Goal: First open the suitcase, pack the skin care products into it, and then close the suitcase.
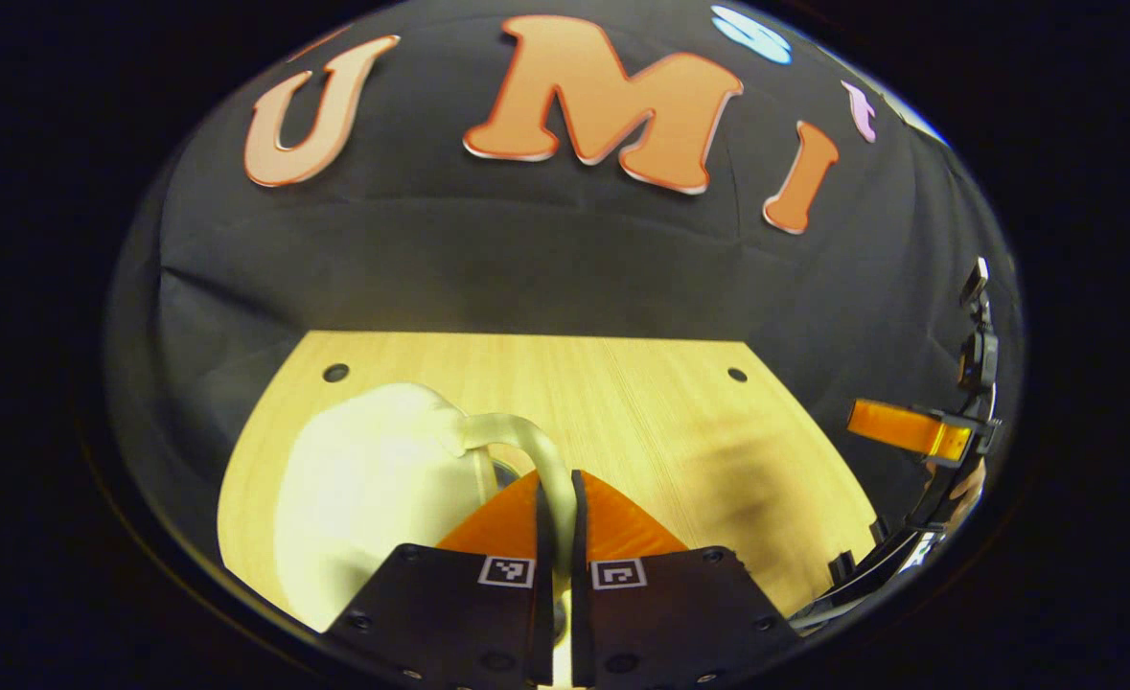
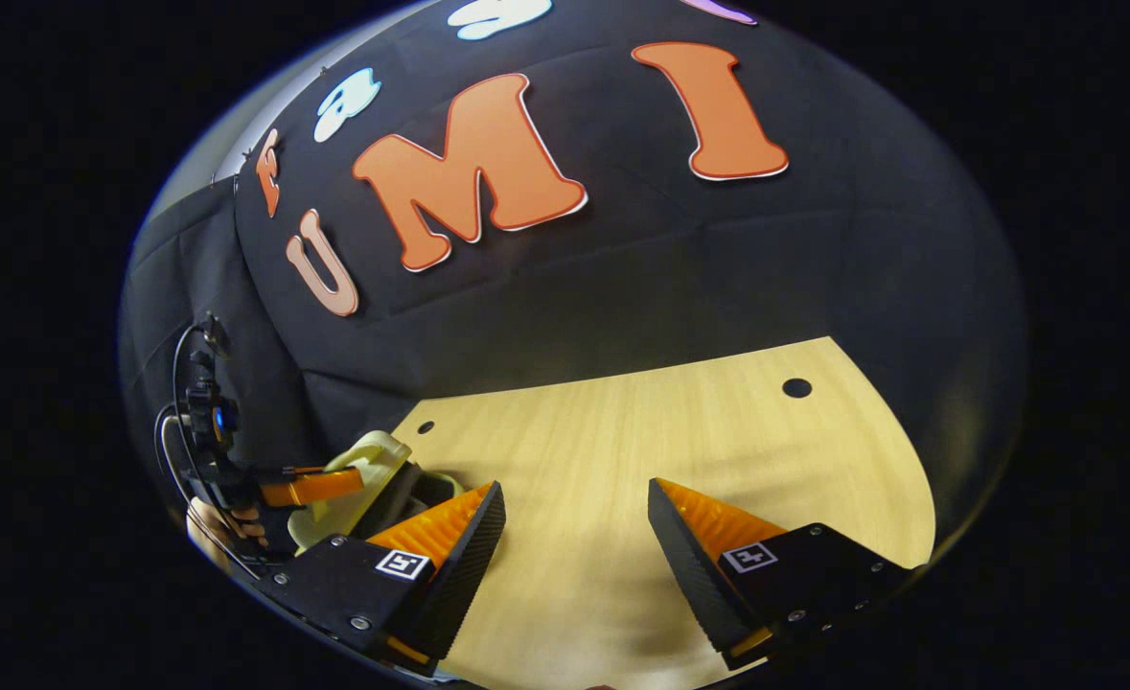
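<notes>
A cream hard-shell suitcase (image 1: 363, 498) lies on the left part of the wooden table (image 1: 641, 402). Its pale curved handle (image 1: 526, 446) arches over from the shell and runs down between my left gripper's fingers. My left gripper (image 1: 558, 479) is shut on that handle. In the right gripper view the suitcase (image 2: 363, 460) sits at the far left with a dark gap under its cream shell, and the left gripper (image 2: 358, 476) and the hand holding it are at it. My right gripper (image 2: 576, 487) is open above bare table (image 2: 718, 422), holding nothing; the left gripper view has it (image 1: 895, 428) at the far right edge.
The table has small round holes near its back corners (image 1: 335, 372) (image 2: 796, 387). Black cloth hangs right behind the table's far edge. Cables run along the hand-held device (image 2: 205, 422) at the left.
</notes>
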`<state>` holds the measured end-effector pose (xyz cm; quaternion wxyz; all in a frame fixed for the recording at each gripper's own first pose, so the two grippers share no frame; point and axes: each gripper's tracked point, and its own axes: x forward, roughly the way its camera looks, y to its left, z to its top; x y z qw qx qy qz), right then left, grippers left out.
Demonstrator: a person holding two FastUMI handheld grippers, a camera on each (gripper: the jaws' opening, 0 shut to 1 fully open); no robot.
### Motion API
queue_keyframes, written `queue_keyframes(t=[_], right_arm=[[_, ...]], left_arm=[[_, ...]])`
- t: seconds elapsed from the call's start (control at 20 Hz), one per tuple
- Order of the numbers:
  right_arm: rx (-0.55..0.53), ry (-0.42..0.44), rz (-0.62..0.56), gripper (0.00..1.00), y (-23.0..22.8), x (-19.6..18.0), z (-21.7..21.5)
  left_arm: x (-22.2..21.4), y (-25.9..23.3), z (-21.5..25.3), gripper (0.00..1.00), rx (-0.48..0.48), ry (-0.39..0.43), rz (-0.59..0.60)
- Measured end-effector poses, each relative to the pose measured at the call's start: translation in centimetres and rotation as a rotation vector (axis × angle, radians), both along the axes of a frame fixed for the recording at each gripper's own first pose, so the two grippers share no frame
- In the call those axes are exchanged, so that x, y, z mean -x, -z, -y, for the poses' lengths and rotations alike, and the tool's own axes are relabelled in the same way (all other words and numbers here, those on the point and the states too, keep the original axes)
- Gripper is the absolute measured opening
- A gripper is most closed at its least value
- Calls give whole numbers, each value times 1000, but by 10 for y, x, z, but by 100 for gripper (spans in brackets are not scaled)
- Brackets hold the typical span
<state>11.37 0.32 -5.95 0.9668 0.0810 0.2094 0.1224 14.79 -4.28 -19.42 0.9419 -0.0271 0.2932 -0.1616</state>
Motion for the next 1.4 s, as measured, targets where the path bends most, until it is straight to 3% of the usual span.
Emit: queue_keyframes(t=[0.35,0.55,0.7,0.9,1.0,1.1,1.35,1.4], right_arm=[[30,23,-23,95,24,-1,29],[40,28,-38,95,32,4,28],[44,46,-58,95,35,9,24],[48,83,-55,95,31,16,16],[57,105,-53,95,29,21,12],[73,127,-46,95,26,27,9],[107,187,2,95,8,39,4],[113,204,29,95,1,43,5]], left_arm=[[10,66,33,8,-83,33,-83],[10,74,38,8,-59,16,-46],[12,82,41,8,-96,28,-16],[9,89,36,15,-190,33,-15],[9,88,41,20,-177,39,-6],[13,80,48,32,-139,53,-9],[21,12,33,87,-109,5,118],[23,-7,26,89,-98,-17,150]])
